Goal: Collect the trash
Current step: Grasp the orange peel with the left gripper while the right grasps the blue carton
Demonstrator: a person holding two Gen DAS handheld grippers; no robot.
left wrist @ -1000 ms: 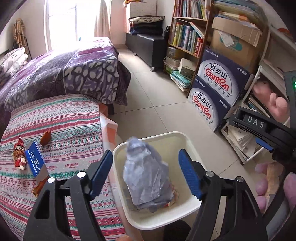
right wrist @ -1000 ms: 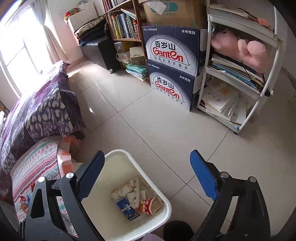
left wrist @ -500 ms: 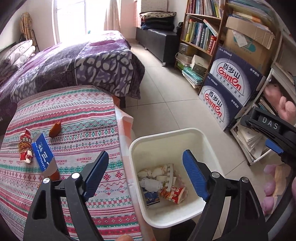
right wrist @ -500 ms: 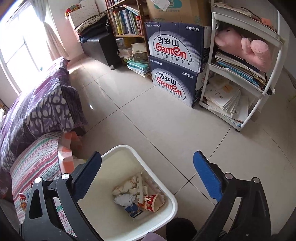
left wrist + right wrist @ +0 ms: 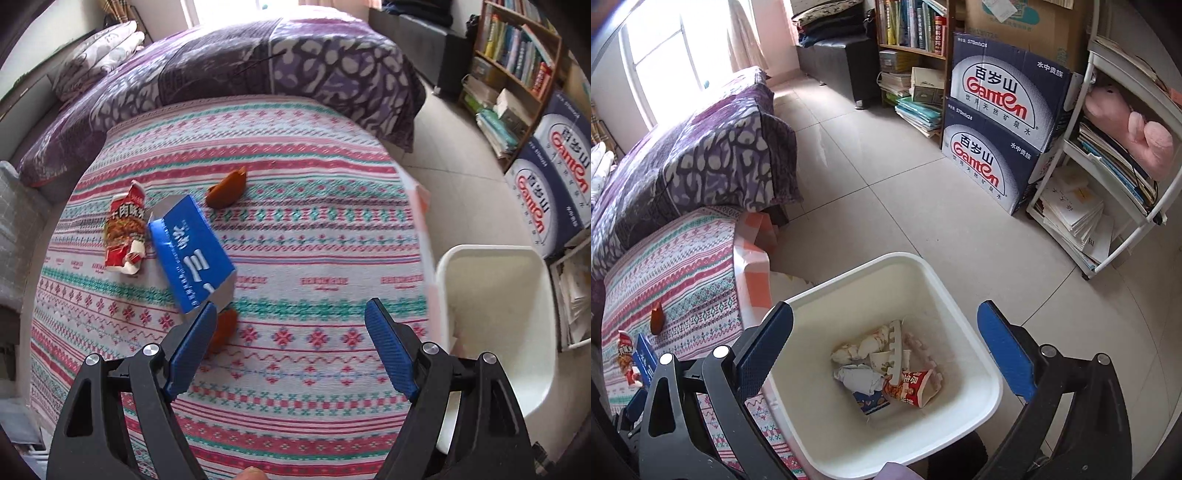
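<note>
right wrist shows bin (image 5: 964,284) contents (left cannot).

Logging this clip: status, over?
Both hand-held grippers open, empty. Left hand-held gripper over blue carton; right hand-held gripper above white plastic bin. Nothing in the way.

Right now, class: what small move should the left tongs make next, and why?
Probably shift the left tongs toward the blue carton and straddle it. They are open and empty above the striped cloth, the carton lies just beyond the left finger, and the white bin already holds other trash.
</note>
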